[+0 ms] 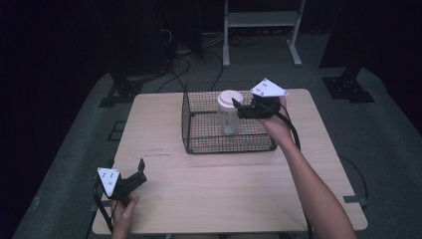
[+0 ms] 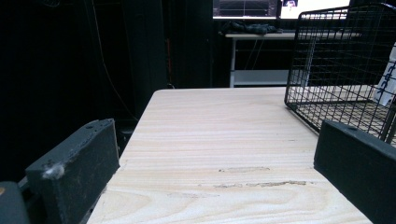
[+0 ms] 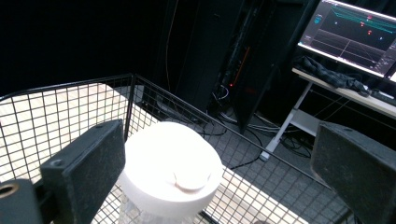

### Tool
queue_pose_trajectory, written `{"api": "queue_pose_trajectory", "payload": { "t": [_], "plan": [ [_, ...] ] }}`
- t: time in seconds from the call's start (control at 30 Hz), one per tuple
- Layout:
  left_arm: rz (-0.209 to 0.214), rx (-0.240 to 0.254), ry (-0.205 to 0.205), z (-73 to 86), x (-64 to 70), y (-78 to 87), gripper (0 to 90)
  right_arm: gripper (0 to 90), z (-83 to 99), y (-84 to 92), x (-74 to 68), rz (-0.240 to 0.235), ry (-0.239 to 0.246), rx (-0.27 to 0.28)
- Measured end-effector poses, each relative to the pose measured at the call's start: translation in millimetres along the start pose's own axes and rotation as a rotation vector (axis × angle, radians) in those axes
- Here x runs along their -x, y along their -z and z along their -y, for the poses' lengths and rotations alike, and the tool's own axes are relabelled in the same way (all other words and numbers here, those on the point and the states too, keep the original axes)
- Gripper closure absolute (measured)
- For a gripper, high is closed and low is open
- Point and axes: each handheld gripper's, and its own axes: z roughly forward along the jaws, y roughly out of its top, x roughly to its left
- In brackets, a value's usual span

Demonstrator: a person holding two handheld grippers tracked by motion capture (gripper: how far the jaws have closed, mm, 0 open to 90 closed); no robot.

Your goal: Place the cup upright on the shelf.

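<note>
The pale wooden table [image 1: 199, 189] has a light, streaky grain with a few darker scuffs near its middle. On it sits a black wire-mesh basket [image 1: 199, 145], its grid of thin dark rods forming small squares. Inside stands a clear plastic jar [image 1: 228, 122] capped by a white round lid [image 3: 170, 172]. The left gripper [image 1: 139, 172] and the right gripper [image 1: 238, 105] are both matte black, each topped by a grey three-cornered plate with dark dots. The floor is dull grey-green.

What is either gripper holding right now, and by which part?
Nothing is held. The right gripper is open beside the white lid of the clear jar in the wire basket, jaws apart. The left gripper is open over bare table.
</note>
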Motion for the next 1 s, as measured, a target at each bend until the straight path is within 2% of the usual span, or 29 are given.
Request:
{"api": "queue_pose_trajectory", "payload": {
  "t": [0.27,1.0],
  "plan": [
    [0.000,-0.001,-0.003,0.0,0.3,-0.1,0.0,2.7,6.5,8.1,2.5,0.005,0.006,-0.013],
    [0.000,0.000,-0.007,0.0,0.4,-0.2,0.0,2.7,8.8,37.0,1.5,-0.008,0.014,0.003]
  ]
}}
